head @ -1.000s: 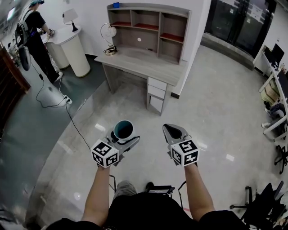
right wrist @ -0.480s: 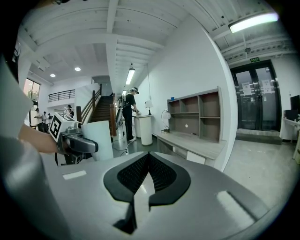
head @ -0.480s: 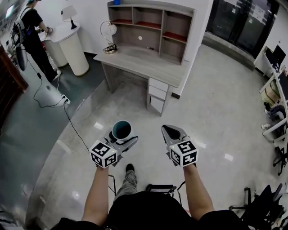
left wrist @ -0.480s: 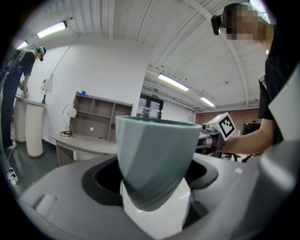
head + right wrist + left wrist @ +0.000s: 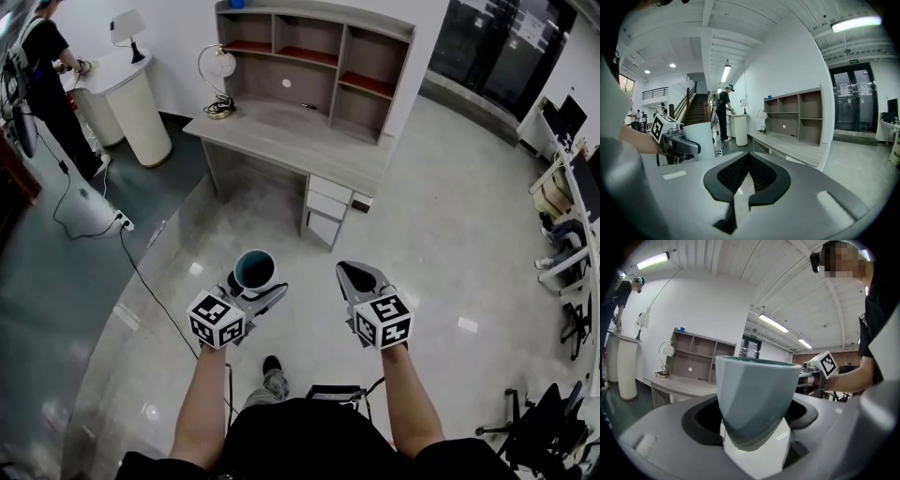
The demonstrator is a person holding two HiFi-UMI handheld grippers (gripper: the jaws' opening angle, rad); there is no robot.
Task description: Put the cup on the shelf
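A teal cup (image 5: 255,269) stands upright between the jaws of my left gripper (image 5: 251,279), which is shut on its lower part. In the left gripper view the cup (image 5: 757,394) fills the middle, with the left gripper (image 5: 752,420) clamped round its base. My right gripper (image 5: 350,274) is held beside it at the same height, shut and empty; its pads (image 5: 749,157) meet at the tip. The shelf (image 5: 309,52), a grey hutch with several open compartments, stands on a desk ahead; it also shows as the shelf (image 5: 701,357) and the shelf (image 5: 794,115).
The desk (image 5: 291,141) has drawers (image 5: 323,202) on its right side and a round lamp (image 5: 217,70) on top. A white pedestal (image 5: 131,103) and a person (image 5: 42,56) are at far left. A cable (image 5: 141,272) trails on the floor. Chairs (image 5: 544,422) stand at right.
The desk and shelf have shifted slightly left and nearer in the head view as the person walks. Both grippers keep their pose, and the cup stays held.
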